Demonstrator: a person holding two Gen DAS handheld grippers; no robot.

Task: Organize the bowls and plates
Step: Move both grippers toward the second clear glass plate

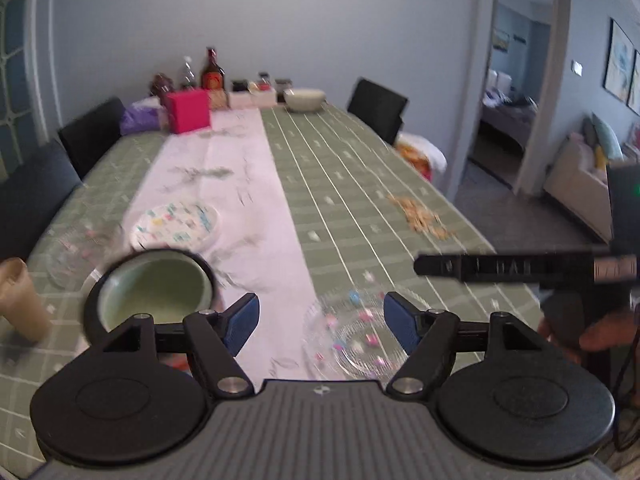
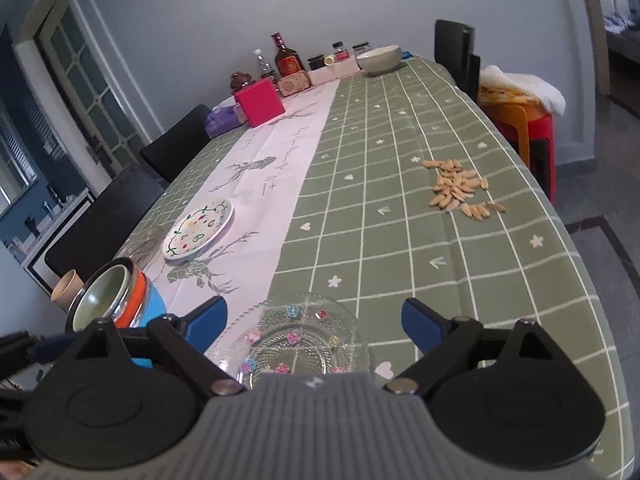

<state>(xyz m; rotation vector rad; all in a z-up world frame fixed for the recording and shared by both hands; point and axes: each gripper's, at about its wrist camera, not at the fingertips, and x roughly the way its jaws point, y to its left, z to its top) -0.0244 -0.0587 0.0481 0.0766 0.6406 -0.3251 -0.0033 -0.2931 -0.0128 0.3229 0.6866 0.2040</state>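
Both jaws are being held spread, nothing pinched: left gripper, right gripper. The glass plate is lying under them, beside the stacked bowls. The bowls could be knocked over by a careless reach.

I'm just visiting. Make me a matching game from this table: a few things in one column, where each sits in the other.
Things:
1. glass plate
2. painted plate
3. pile of seeds
4. pale bowl

Places:
A. far end of the table, beside the jars
B. on the pale runner
C. nearest, under the open right gripper
D. on the green cloth near the right edge

Pairs: 1-C, 2-B, 3-D, 4-A
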